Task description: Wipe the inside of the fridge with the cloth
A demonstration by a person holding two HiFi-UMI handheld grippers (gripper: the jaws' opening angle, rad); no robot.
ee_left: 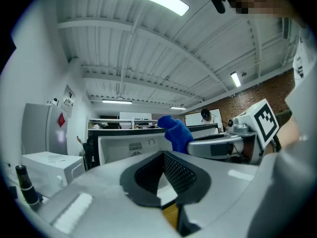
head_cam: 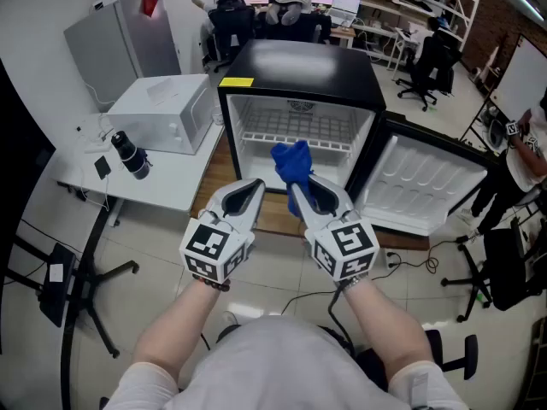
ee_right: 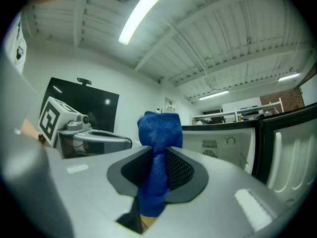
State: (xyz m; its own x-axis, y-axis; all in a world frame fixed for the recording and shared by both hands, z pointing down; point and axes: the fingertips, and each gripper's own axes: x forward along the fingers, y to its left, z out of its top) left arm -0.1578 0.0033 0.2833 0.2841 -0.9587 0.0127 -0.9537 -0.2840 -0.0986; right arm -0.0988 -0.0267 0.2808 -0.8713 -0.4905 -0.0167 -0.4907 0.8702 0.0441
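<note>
A small black fridge [head_cam: 299,67] stands in front of me with its door [head_cam: 423,186] swung open to the right; its white inside and wire shelf [head_cam: 295,133] show. My right gripper [head_cam: 301,186] is shut on a blue cloth [head_cam: 291,164], which bunches up above the jaws [ee_right: 159,133] just before the fridge opening. My left gripper [head_cam: 254,184] is beside it on the left, shut and holding nothing. In the left gripper view the cloth [ee_left: 176,132] and the right gripper [ee_left: 223,144] appear to the right, with the fridge [ee_left: 131,143] behind.
A white microwave [head_cam: 167,114] and a dark bottle [head_cam: 130,154] sit on a white table [head_cam: 162,182] left of the fridge. Office chairs [head_cam: 427,67], desks and a person at the right edge [head_cam: 526,156] stand further off. Cables lie on the floor [head_cam: 410,263].
</note>
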